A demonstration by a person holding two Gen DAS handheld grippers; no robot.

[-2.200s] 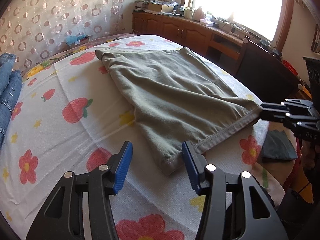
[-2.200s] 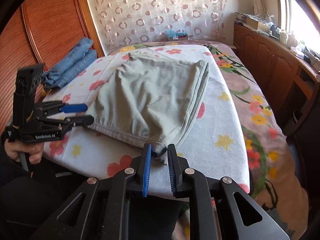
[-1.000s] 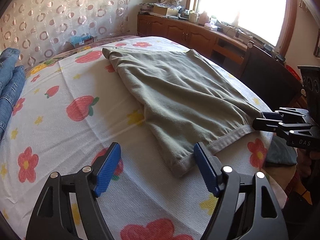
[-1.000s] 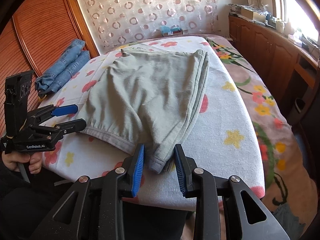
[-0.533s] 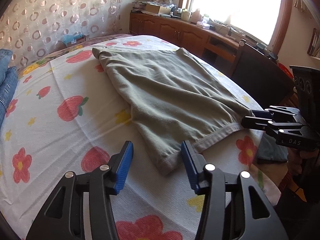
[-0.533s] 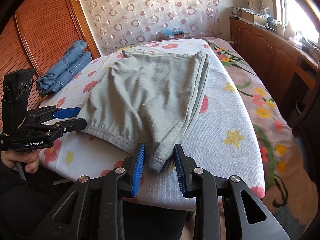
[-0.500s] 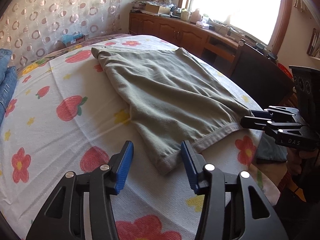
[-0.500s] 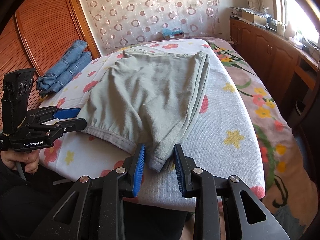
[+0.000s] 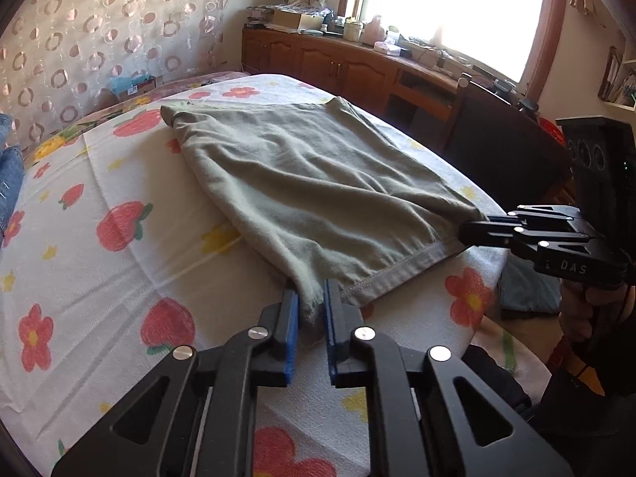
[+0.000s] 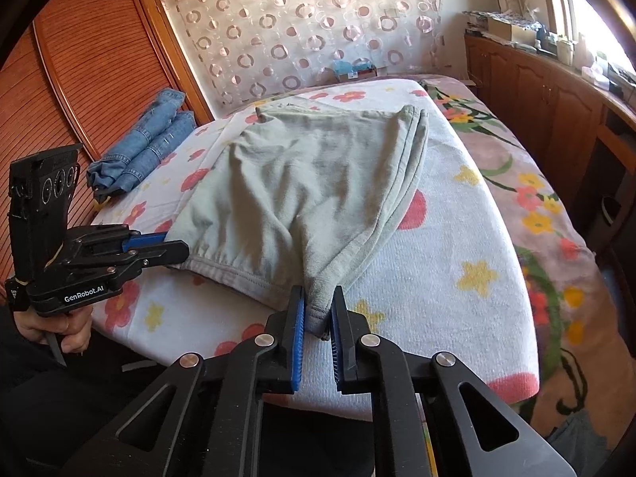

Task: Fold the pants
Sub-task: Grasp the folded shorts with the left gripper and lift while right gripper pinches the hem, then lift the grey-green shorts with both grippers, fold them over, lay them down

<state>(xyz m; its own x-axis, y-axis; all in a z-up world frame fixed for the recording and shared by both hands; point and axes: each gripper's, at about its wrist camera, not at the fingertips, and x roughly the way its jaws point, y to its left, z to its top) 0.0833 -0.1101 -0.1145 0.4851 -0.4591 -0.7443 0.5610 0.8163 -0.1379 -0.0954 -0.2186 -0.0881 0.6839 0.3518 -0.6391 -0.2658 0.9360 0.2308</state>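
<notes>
Grey-green pants [image 9: 310,183], folded flat, lie on a flowered white cloth [image 9: 119,258] over the bed. My left gripper [image 9: 311,298] is at the near left corner of their hem; its jaws are closing and the blue pads pinch the cloth. My right gripper [image 10: 318,306] holds the other near corner the same way, jaws closing, fabric bunched between the pads. Each gripper shows in the other's view: the right gripper [image 9: 465,234] at the hem's right end, the left gripper [image 10: 179,244] at its left end. The pants [image 10: 310,183] stretch away toward the headboard.
Folded blue jeans [image 10: 147,147] lie at the far left of the bed by a wooden wardrobe [image 10: 79,79]. Wooden cabinets [image 9: 338,71] run under the window. A dark chair [image 9: 508,159] stands beside the bed, with a dark cloth [image 9: 524,290] low beside it.
Both pairs of jaws have closed onto the corners of the pants' near hem; the left jaws were wide apart a second ago. The hem now bunches between the pads.
</notes>
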